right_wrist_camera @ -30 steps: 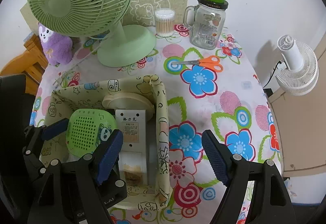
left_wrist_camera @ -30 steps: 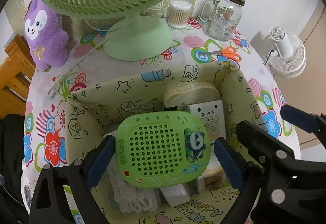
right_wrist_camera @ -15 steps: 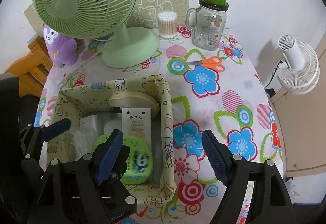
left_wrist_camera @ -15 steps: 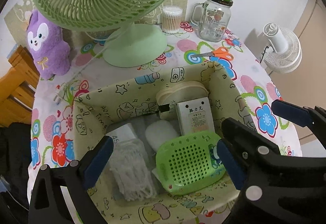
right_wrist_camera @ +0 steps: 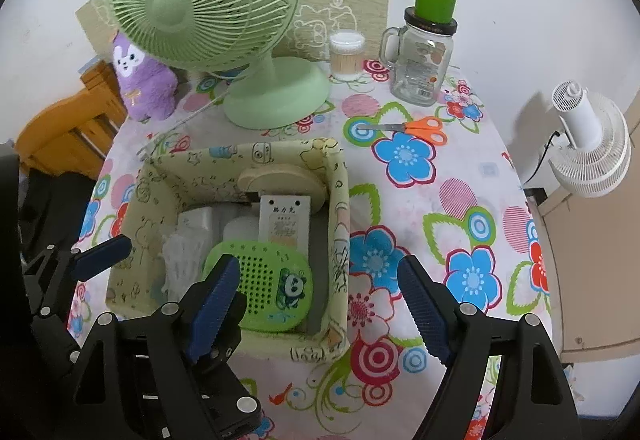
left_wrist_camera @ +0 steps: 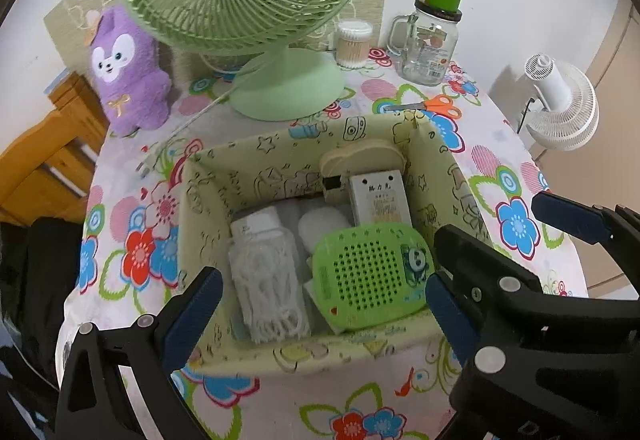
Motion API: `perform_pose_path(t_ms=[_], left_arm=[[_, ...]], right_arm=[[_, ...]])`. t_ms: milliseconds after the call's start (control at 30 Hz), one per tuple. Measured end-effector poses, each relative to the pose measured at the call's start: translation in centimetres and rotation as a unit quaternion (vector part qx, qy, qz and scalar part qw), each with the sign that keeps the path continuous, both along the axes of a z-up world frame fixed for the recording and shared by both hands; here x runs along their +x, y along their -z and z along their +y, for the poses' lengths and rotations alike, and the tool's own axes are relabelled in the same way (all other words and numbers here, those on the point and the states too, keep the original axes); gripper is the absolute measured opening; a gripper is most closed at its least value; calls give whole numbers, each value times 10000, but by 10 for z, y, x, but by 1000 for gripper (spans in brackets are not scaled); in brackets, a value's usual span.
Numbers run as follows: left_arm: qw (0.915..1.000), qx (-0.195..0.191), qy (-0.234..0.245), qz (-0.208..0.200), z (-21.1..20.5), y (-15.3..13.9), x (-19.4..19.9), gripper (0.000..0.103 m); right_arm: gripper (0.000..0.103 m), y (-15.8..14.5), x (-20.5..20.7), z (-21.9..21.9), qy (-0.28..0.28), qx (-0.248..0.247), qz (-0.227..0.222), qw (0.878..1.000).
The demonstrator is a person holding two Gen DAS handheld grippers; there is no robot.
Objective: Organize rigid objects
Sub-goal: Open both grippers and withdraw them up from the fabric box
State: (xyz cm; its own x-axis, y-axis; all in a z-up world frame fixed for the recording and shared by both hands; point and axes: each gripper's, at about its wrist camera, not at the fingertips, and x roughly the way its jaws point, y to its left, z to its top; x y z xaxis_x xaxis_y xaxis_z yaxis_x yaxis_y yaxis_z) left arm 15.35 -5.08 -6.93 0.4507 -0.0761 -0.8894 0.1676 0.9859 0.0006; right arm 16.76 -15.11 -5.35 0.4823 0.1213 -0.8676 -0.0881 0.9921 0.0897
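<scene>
A cartoon-print fabric box stands on the flowered tablecloth. A green panda case lies inside it at the near right. Also in the box are a white labelled carton, a round beige item and a white netted bottle. My left gripper hangs open above the box's near edge, holding nothing. To its right my right gripper is open over the box's right wall, also holding nothing. One of its fingers shows in the left wrist view.
At the back stand a green desk fan, a purple plush, a cotton swab jar and a glass mug with a green cup on top. Orange scissors lie behind the box. A white fan stands off the table's right.
The green panda case was up between the left gripper's pads. It dropped into the box and now lies there. Both grippers have drawn back and up from the box.
</scene>
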Motion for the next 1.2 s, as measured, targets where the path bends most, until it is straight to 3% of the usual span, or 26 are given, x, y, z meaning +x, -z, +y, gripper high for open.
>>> perform_pose_path(t_ms=[700,1200], left_arm=[[9983,35,-536,-244,10,-26,-59,102],[9952,138,-801,-542,6,-54,-108,102]], right_arm=[[84,-21,-49,-9,-277,70,-226,9993],[87,-44,-94,-38,-302,152,-524,9981]])
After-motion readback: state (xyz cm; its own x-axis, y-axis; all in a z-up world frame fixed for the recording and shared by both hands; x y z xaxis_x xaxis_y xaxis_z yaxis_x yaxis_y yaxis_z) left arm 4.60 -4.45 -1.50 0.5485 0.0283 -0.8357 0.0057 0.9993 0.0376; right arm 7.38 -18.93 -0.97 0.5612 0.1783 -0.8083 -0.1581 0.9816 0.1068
